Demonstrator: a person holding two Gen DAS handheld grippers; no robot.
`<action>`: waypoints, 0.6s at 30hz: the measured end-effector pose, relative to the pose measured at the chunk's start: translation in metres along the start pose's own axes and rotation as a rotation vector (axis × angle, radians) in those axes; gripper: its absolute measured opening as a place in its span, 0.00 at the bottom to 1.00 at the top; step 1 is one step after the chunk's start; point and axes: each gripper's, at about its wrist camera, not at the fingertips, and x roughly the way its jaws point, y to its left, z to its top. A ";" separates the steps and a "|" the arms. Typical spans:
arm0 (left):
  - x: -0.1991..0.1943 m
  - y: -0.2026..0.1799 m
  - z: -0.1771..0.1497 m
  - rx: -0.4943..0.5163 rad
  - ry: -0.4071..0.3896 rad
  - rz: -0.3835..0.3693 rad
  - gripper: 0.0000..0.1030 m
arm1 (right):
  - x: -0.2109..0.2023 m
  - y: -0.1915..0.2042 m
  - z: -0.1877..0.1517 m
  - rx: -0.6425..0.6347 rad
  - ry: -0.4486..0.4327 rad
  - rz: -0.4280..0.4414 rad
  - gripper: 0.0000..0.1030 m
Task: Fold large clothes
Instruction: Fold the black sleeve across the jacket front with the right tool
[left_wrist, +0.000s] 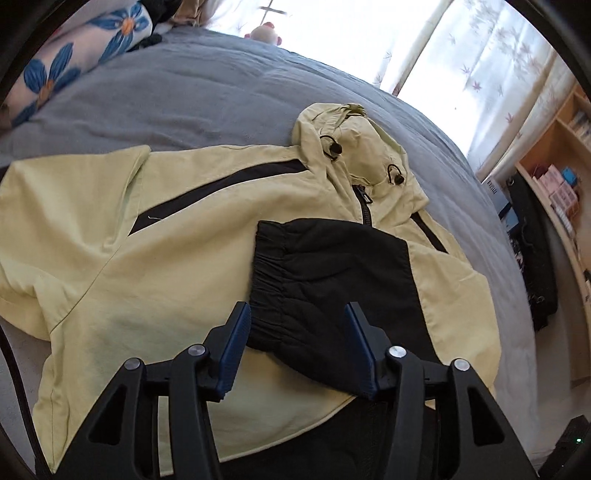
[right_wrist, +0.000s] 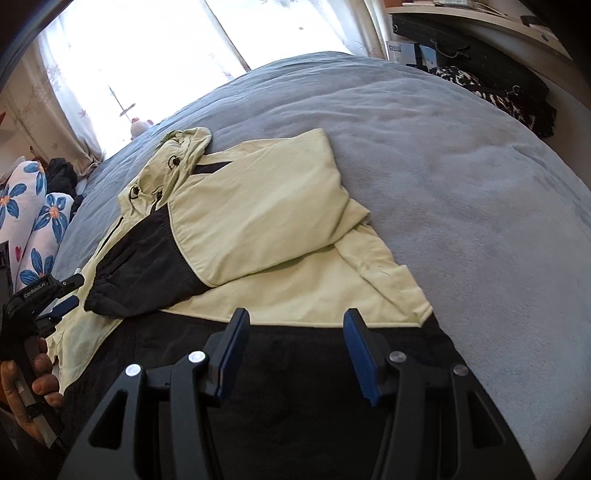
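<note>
- Tongs first: the left tongs (left_wrist: 297, 314) stand parted above the black sleeve cuff (left_wrist: 273, 273), pads clear of it; the right tongs (right_wrist: 293, 321) gape over the black hem band (right_wrist: 295, 354), gripping nothing.
- One jacket (right_wrist: 258, 206), pale yellow-green with black panels, lies flat on the grey bed (right_wrist: 461, 166), zip up.
- Two sleeves are folded across its chest.
- Two black toggles (left_wrist: 335, 148) sit on the hood (left_wrist: 351, 147).
- Its long axis runs from hem, near the tongs, to hood, toward the curtained window (right_wrist: 147, 55).
</note>
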 end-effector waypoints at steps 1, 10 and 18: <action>0.001 0.004 0.003 -0.009 0.002 -0.011 0.54 | 0.000 0.001 0.002 0.001 0.001 0.003 0.51; 0.051 0.009 0.020 0.066 0.158 -0.043 0.66 | 0.014 -0.004 0.068 0.024 -0.021 0.028 0.62; 0.076 -0.014 0.028 0.181 0.180 -0.013 0.24 | 0.082 -0.029 0.156 0.014 0.032 -0.001 0.72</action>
